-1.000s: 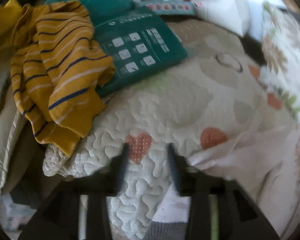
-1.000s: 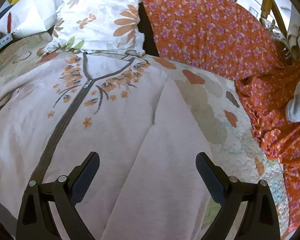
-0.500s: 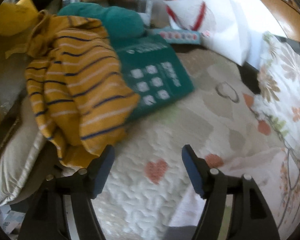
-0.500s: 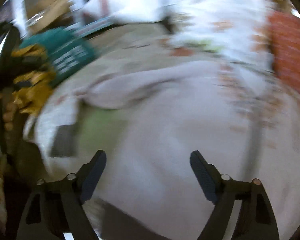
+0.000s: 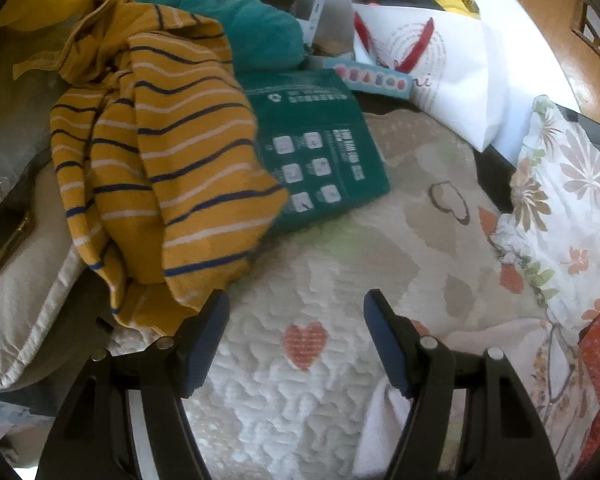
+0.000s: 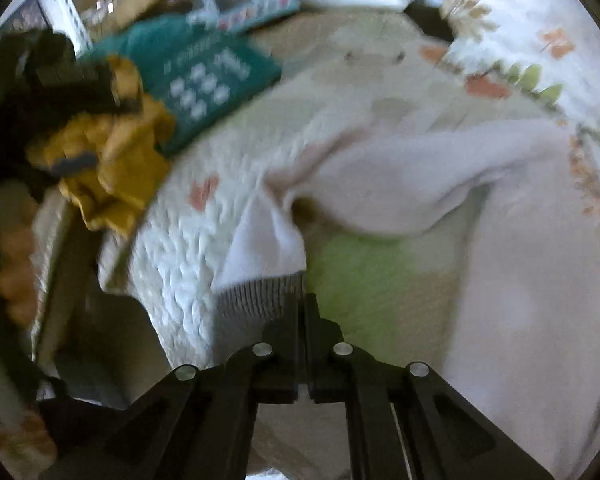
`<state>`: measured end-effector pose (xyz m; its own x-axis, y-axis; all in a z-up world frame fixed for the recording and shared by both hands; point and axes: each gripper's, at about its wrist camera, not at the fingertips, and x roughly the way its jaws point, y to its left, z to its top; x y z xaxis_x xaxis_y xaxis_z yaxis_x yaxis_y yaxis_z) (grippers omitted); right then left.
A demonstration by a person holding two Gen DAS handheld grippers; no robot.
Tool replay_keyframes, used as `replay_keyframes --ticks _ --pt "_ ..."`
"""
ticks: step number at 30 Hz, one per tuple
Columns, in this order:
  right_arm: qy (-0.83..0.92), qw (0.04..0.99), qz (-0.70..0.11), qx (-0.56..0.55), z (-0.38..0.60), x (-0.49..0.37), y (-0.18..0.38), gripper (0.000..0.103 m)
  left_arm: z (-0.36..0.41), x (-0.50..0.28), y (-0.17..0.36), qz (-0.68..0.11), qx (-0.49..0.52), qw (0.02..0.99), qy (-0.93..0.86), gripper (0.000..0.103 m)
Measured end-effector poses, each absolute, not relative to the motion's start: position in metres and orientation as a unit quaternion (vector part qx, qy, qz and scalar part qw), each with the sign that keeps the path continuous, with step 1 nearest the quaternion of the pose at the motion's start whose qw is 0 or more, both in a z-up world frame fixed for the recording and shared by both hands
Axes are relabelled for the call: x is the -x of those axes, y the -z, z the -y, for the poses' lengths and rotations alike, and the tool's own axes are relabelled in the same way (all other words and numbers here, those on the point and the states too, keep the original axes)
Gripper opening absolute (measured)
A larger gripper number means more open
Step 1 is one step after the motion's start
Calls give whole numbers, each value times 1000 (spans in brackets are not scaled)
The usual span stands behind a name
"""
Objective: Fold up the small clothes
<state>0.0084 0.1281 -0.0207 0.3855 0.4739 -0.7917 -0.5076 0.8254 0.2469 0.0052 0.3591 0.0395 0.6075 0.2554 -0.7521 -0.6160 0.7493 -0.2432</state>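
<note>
A white garment (image 6: 420,184) with a grey ribbed cuff (image 6: 256,296) lies spread on the quilted bedspread (image 6: 180,248). In the right wrist view my right gripper (image 6: 303,304) is shut, its fingers pinching the cuff's right edge at the sleeve end. A bit of the same white garment (image 5: 380,420) shows under my left gripper's right finger. My left gripper (image 5: 296,320) stands open above the quilt's orange heart (image 5: 304,344) with nothing between its fingers. A yellow striped garment (image 5: 160,168) lies crumpled just beyond its left finger.
A green packet (image 5: 320,152) and a teal cloth (image 5: 252,28) lie behind the striped garment. A white paper bag (image 5: 440,72) and a floral pillow (image 5: 572,200) stand at the back right. The bed's left edge and a beige cushion (image 5: 16,308) drop off at left.
My right gripper swung left from the garment's body to the sleeve end and shut on the cuff. My left gripper opened wider, rose slightly and let go of the white cloth.
</note>
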Motion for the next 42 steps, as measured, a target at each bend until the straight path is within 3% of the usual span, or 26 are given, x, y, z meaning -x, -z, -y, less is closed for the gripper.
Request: replay_keyframes --ticks 8,14,18,21,22,24,25,31,32,33,34,42 --pt "-144 882 -446 -43 34 -59 -22 3 -302 -37 -40 -388 221 874 -191 69" --pt "40 874 -474 -97 203 -86 0 1 -232 -65 -39 -410 174 886 -129 69" --pt "154 862 -478 -67 277 -90 15 1 -191 -80 -35 -424 142 889 -98 70" --pt "111 863 -481 -105 285 -83 11 4 -174 -89 -29 -434 138 886 -86 70" --pt "71 863 -487 -115 277 -82 10 8 -171 -92 -27 -437 139 885 -85 70" --pt "9 859 -499 -112 256 -82 12 45 -164 -97 -25 -442 144 882 -81 70" --pt "-12 859 -500 -110 245 -83 14 51 -162 -99 -24 -443 147 881 -80 70" --pt "-56 847 -524 -77 193 -86 44 54 -160 -104 -21 -447 156 877 -78 71" --pt "-45 850 -523 -51 181 -85 48 51 -161 -105 -21 -447 157 877 -80 71" --pt "-40 854 -517 -29 174 -83 47 23 -164 -105 -21 -447 160 876 -83 71" --pt "-54 854 -517 -15 166 -81 44 7 -166 -106 -21 -446 163 876 -86 71" --pt "-13 896 -442 -46 203 -84 -19 6 -183 -107 -16 -453 185 866 -102 74"
